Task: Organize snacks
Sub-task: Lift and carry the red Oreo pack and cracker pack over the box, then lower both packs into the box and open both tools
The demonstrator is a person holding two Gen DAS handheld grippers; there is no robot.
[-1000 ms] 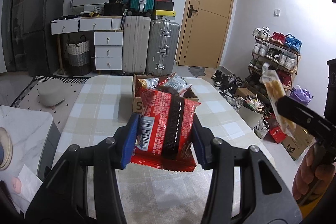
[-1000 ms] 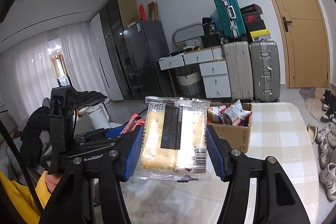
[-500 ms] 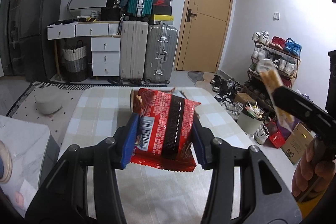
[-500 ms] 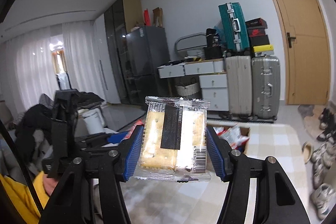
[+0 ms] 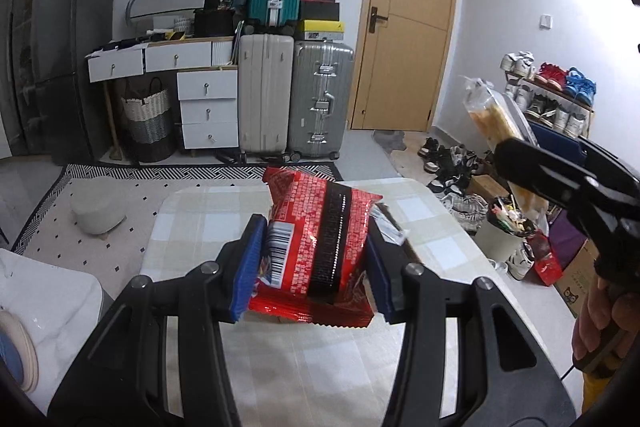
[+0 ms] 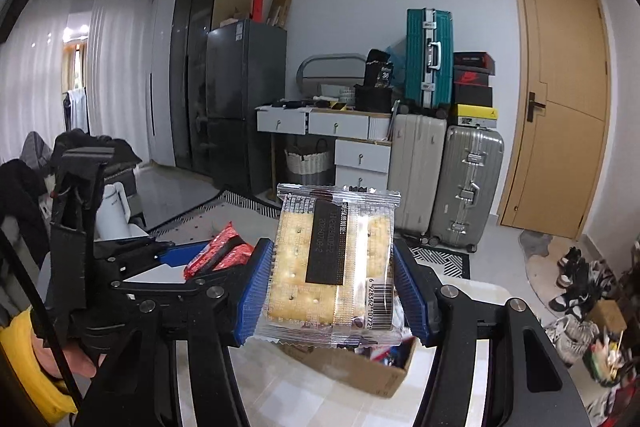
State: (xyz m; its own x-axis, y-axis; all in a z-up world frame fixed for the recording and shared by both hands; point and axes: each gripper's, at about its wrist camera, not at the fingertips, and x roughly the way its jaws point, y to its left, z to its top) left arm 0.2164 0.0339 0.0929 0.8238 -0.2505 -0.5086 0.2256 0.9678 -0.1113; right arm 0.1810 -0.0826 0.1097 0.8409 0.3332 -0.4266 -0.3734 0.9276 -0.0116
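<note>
My left gripper (image 5: 314,263) is shut on a red snack packet (image 5: 320,247) with a black stripe and barcode, held above the checked table (image 5: 320,367). My right gripper (image 6: 334,287) is shut on a clear packet of crackers (image 6: 332,267), held up above a cardboard box (image 6: 360,367) that holds several snacks. The box is mostly hidden behind each held packet. The right gripper with the cracker packet (image 5: 500,131) shows at the right of the left wrist view. The left gripper with the red packet (image 6: 224,251) shows at the left of the right wrist view.
Suitcases (image 5: 296,95) and white drawers (image 5: 204,103) stand at the far wall beside a wooden door (image 5: 404,27). A shoe rack (image 5: 552,99) and shoes are on the right. A grey stool (image 5: 98,205) stands on the rug at the left.
Both grippers have risen and tilted upward with their packets. The cardboard box has dropped behind the red packet in the left wrist view.
</note>
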